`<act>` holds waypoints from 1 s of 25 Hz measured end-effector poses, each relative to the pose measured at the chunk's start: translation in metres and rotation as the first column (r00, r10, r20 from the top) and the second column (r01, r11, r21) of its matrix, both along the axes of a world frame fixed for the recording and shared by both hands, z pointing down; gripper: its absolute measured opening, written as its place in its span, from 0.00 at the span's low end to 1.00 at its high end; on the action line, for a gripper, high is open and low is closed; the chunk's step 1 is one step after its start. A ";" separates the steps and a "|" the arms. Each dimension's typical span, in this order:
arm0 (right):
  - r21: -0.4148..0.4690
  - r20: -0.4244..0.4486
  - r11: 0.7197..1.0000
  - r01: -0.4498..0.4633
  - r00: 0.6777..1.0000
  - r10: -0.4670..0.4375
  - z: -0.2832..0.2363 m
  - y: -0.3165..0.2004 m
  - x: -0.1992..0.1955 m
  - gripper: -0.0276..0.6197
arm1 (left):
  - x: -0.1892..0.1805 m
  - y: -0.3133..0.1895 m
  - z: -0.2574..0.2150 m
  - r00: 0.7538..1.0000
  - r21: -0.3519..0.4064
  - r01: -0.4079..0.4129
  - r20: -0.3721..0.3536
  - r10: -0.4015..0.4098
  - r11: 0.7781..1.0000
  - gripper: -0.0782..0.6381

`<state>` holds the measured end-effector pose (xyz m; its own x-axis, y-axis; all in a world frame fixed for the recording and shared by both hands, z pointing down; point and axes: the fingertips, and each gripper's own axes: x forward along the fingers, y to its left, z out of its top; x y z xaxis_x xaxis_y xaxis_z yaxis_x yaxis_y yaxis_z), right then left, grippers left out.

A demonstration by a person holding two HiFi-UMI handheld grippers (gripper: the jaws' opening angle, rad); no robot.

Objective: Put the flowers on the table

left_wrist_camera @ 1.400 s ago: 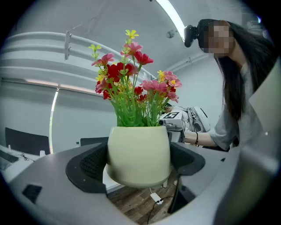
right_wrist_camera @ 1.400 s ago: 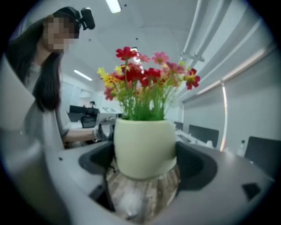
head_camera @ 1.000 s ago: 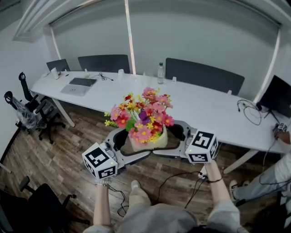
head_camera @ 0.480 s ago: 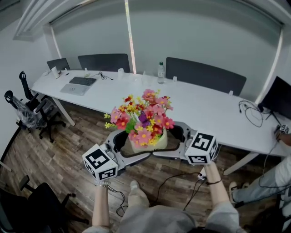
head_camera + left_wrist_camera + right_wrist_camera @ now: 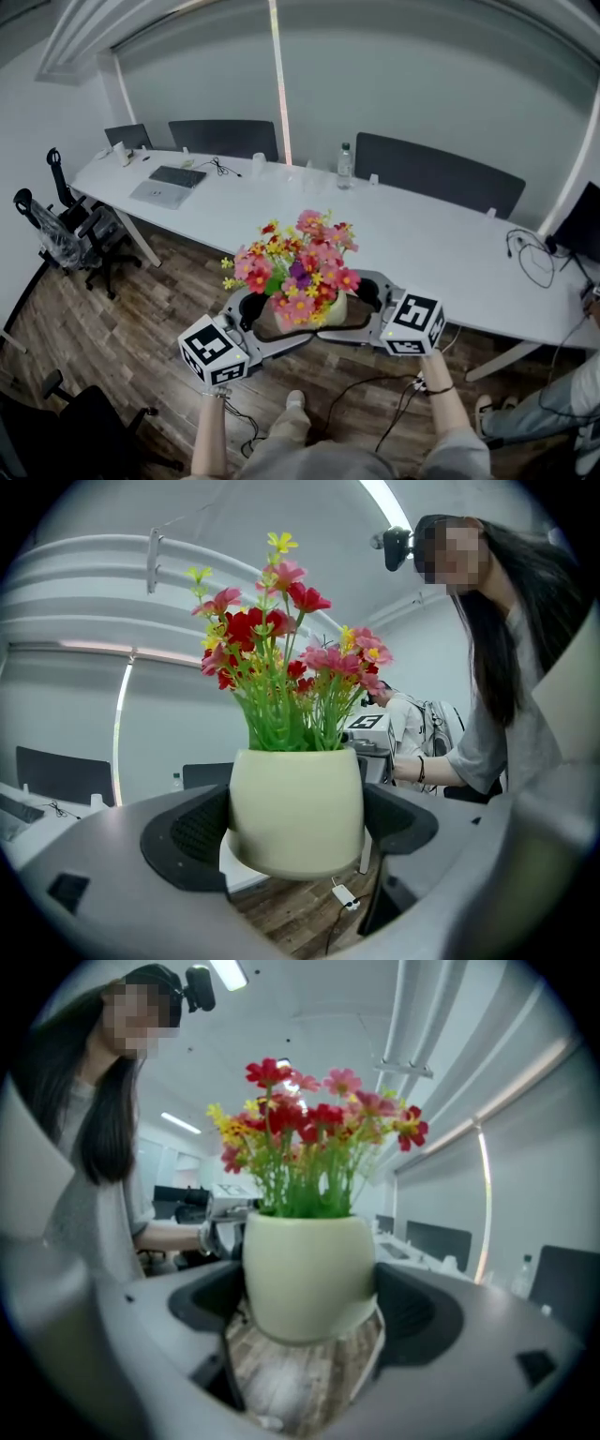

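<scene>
Flower pot held in the air by two claws, short of the table

The left claw (image 5: 272, 319) and right claw (image 5: 356, 307) each clench the cream pot (image 5: 296, 808) from opposite sides — in either gripper view the dark pads (image 5: 187, 836) press against its round wall. The flowers (image 5: 295, 258), red, pink and yellow on green stems, stand upright in it. Only the head view shows where it all hangs: over the wooden floor (image 5: 122, 328), near the front edge of the long white table (image 5: 422, 234), not resting on it. Only the gripper views show the pot's underside — bare, with floor boards showing below it.
</scene>
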<state>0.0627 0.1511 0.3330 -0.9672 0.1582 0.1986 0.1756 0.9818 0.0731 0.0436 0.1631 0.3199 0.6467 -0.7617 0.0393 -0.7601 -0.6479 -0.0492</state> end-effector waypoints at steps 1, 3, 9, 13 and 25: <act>0.000 0.000 1.000 -0.004 1.000 0.004 0.001 -0.007 -0.003 0.72 | -0.002 -0.007 0.000 1.000 -0.004 -0.001 0.002 0.001 1.000 0.73; 0.001 -0.005 1.000 -0.014 1.000 0.014 0.001 -0.023 -0.008 0.72 | -0.008 -0.023 0.001 1.000 -0.011 -0.009 0.004 0.009 1.000 0.73; -0.009 -0.015 0.998 -0.056 0.998 0.056 -0.004 -0.066 -0.030 0.72 | -0.029 -0.068 -0.005 0.998 -0.015 -0.054 0.037 0.054 0.998 0.73; -0.013 -0.027 0.997 -0.078 0.997 0.078 0.003 -0.084 -0.047 0.72 | -0.046 -0.086 0.001 0.996 -0.030 -0.079 0.035 0.080 0.996 0.73; 0.003 -0.029 0.987 -0.163 0.986 0.163 0.004 -0.136 -0.088 0.72 | -0.088 -0.139 0.002 0.985 -0.015 -0.160 0.057 0.161 0.987 0.73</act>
